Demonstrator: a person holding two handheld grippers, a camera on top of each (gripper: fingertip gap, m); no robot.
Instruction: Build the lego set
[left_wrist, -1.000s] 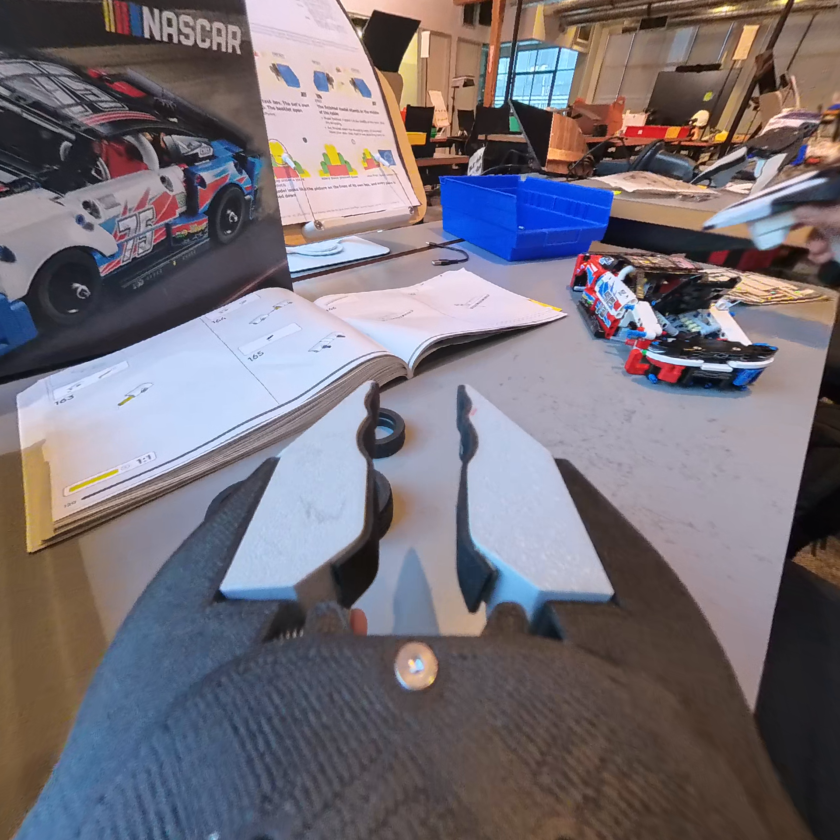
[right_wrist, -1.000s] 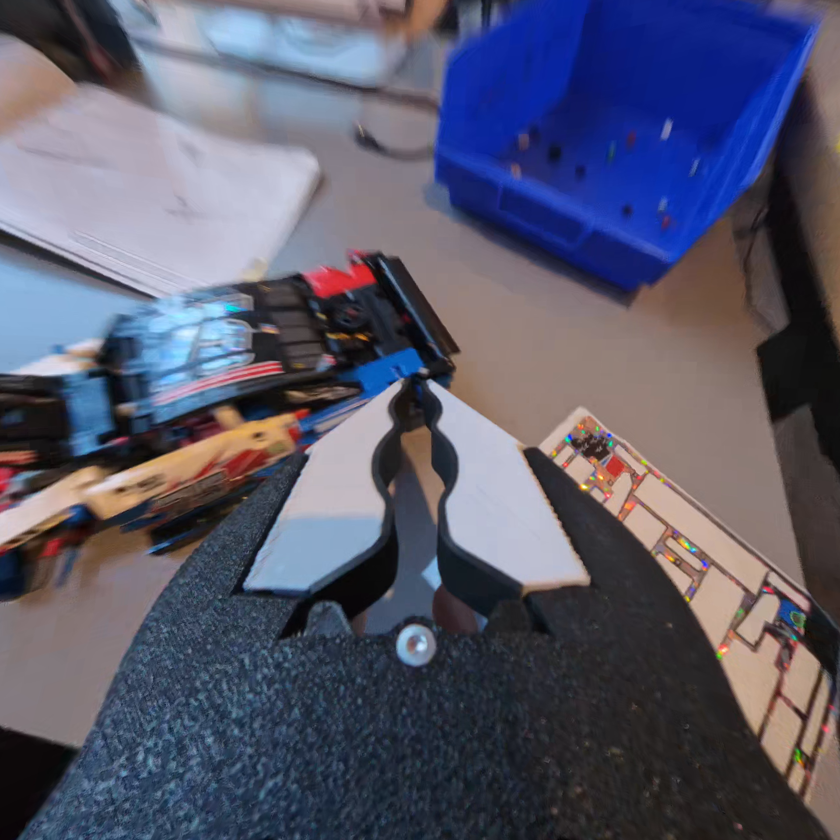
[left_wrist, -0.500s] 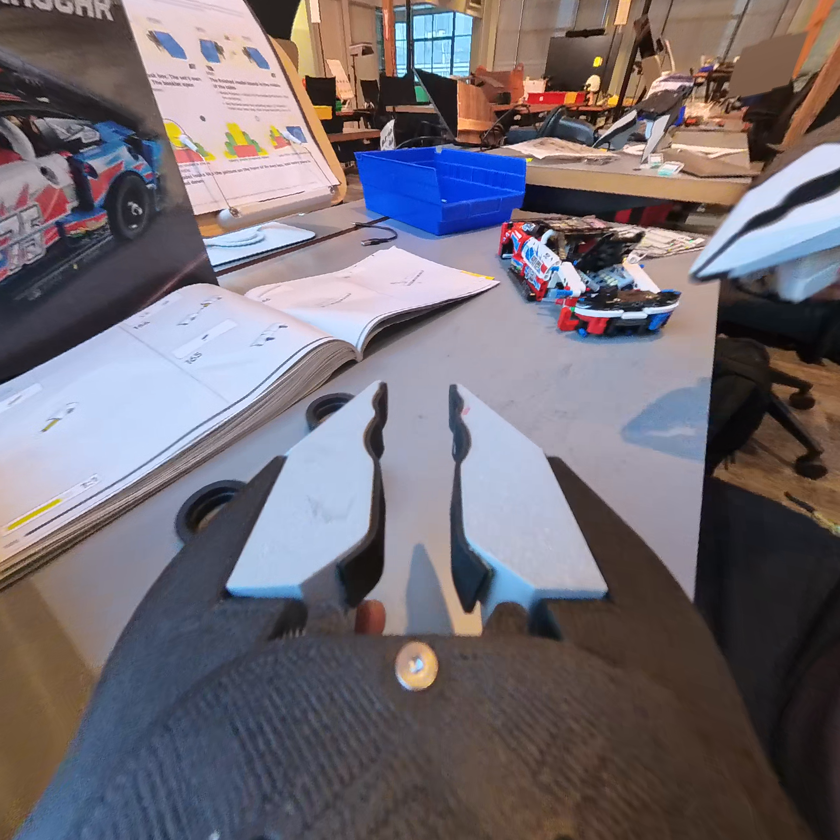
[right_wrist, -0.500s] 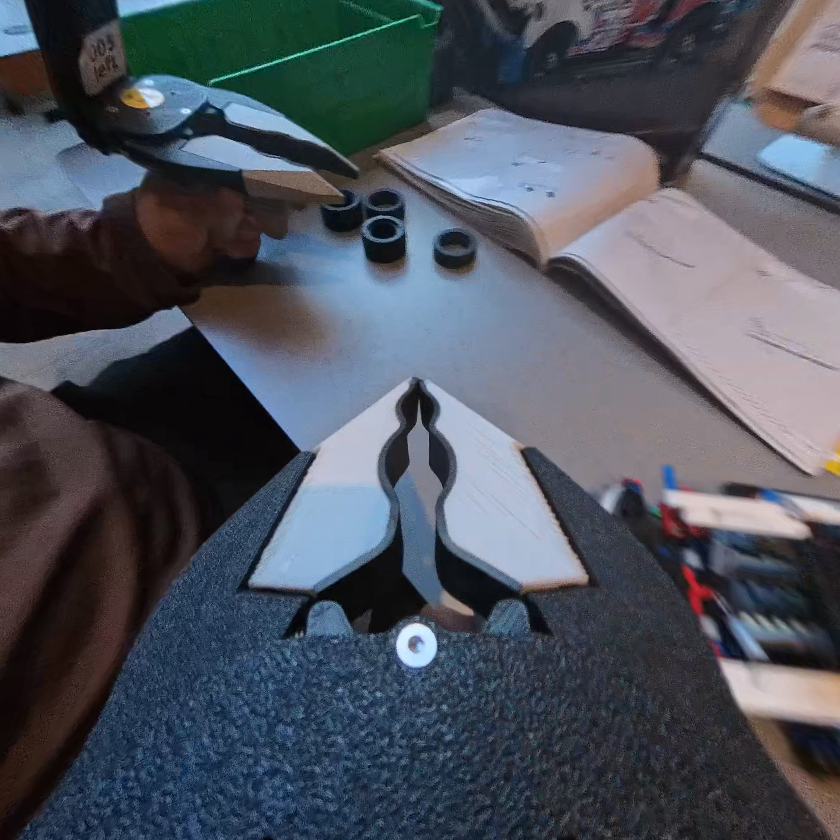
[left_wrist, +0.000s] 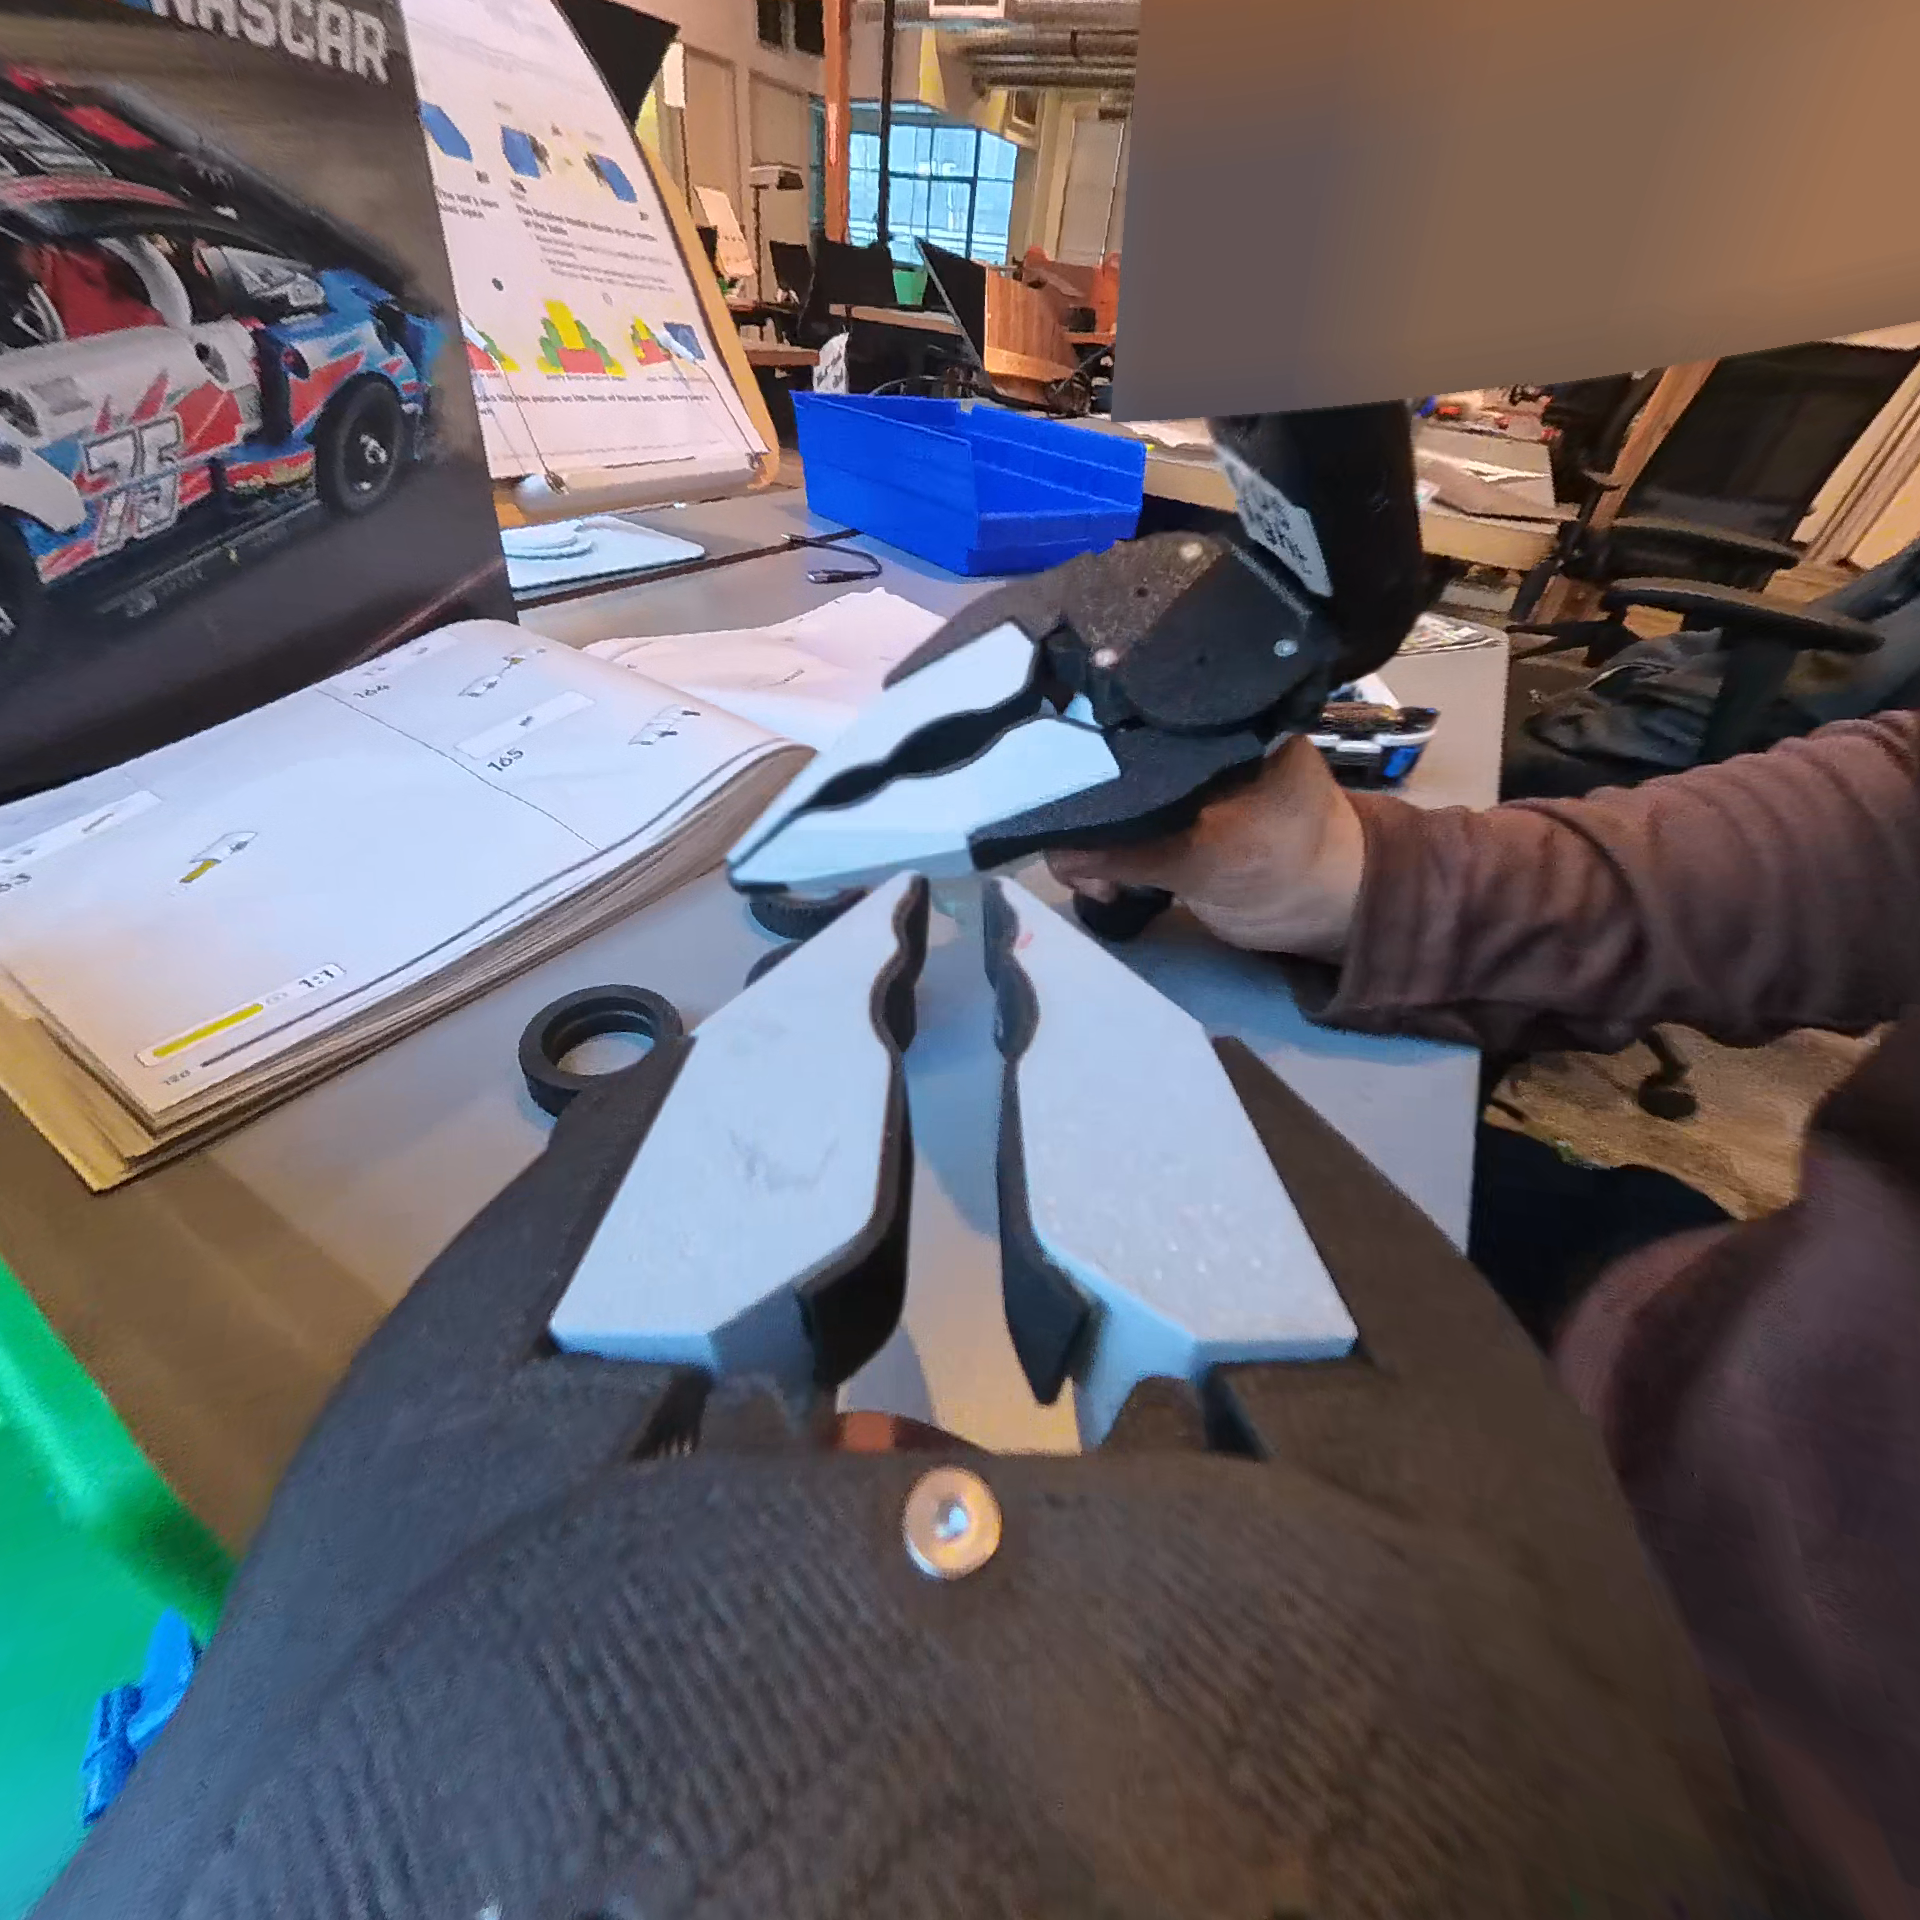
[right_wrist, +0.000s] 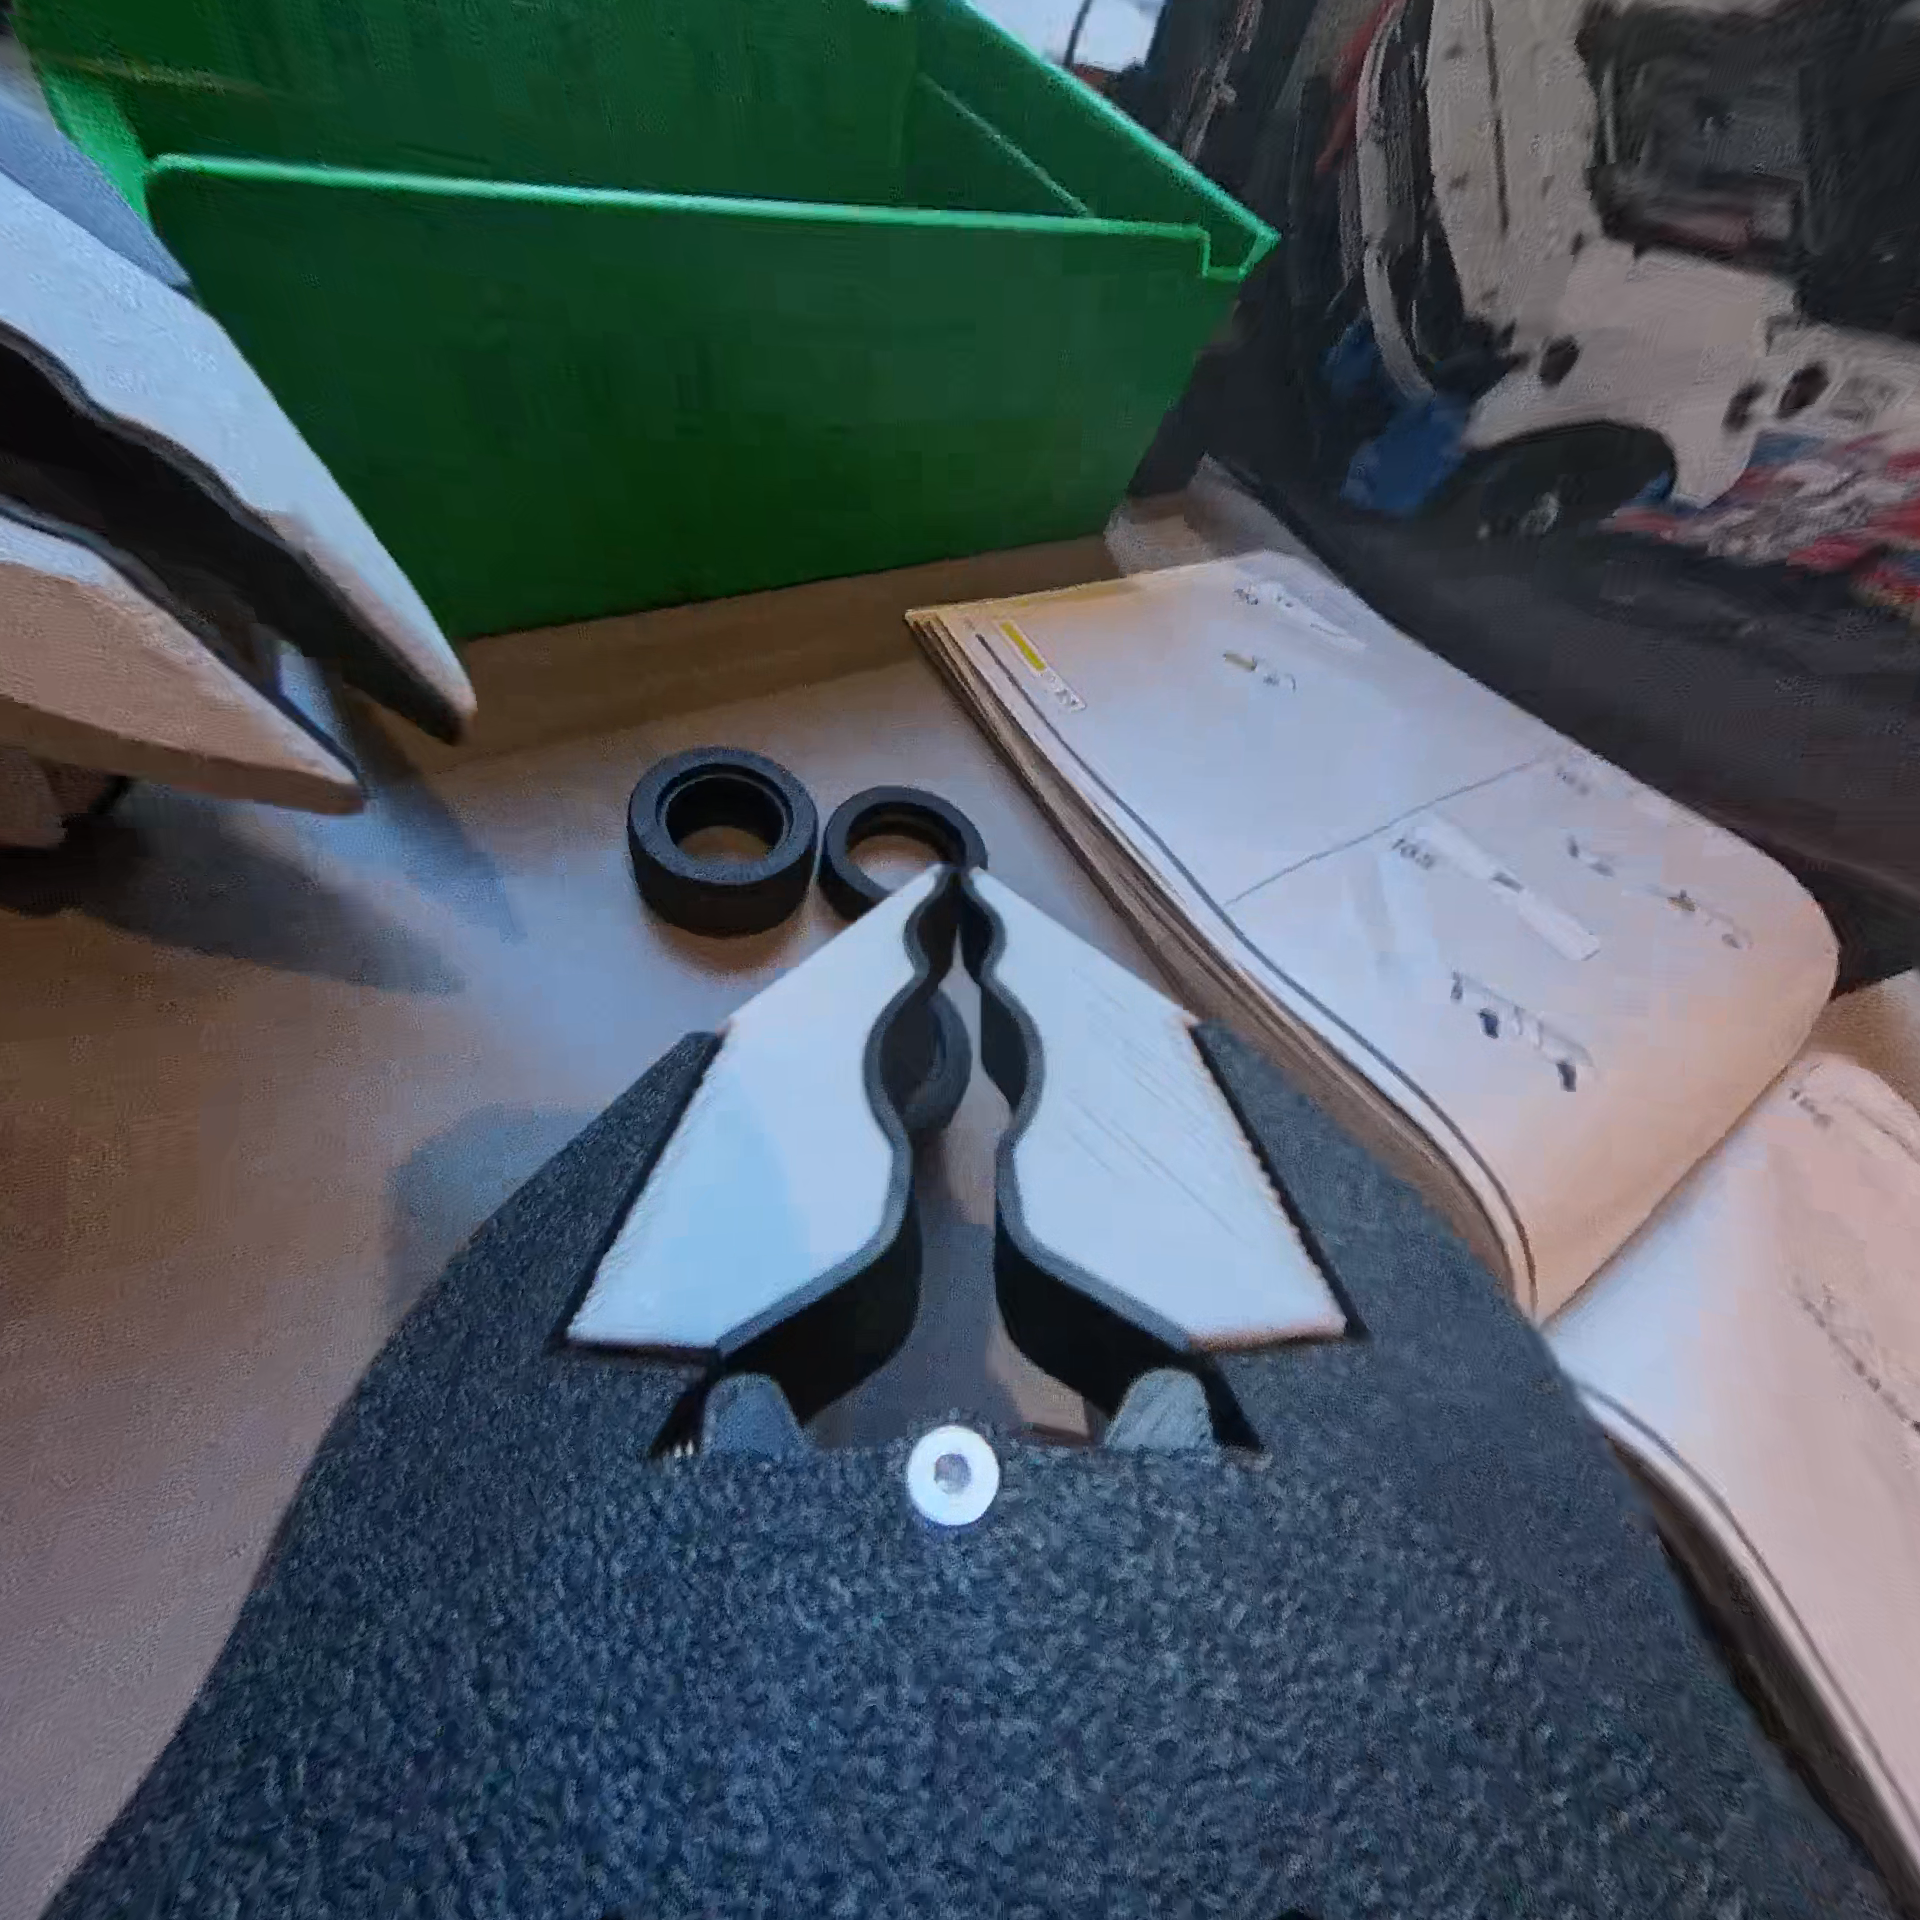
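Note:
Three black rubber tyres lie on the grey table beside the open instruction book (right_wrist: 1351, 883). One tyre (right_wrist: 719, 840) sits free. A second tyre (right_wrist: 899, 847) lies just past my right gripper's tips. A third tyre (right_wrist: 935, 1070) shows through the gap under its fingers. My right gripper (right_wrist: 954, 878) is shut and empty, low over the tyres. In the left wrist view it (left_wrist: 748, 868) hovers over a tyre (left_wrist: 800, 914). My left gripper (left_wrist: 951, 904) is open and empty just behind it, with another tyre (left_wrist: 601, 1044) to its left. The lego car (left_wrist: 1371, 727) is mostly hidden behind the right gripper.
A green bin (right_wrist: 623, 364) stands behind the tyres, close to the left gripper (right_wrist: 208, 623). The set's box (left_wrist: 208, 364) stands upright behind the book (left_wrist: 364, 831). A blue bin (left_wrist: 966, 499) and a propped instruction sheet (left_wrist: 582, 260) are farther back. The table edge (left_wrist: 1455, 1049) is at right.
My right gripper has swung from the lego car across to the tyres and come down beside the left gripper, staying shut. The left gripper has drawn back slightly and stays open.

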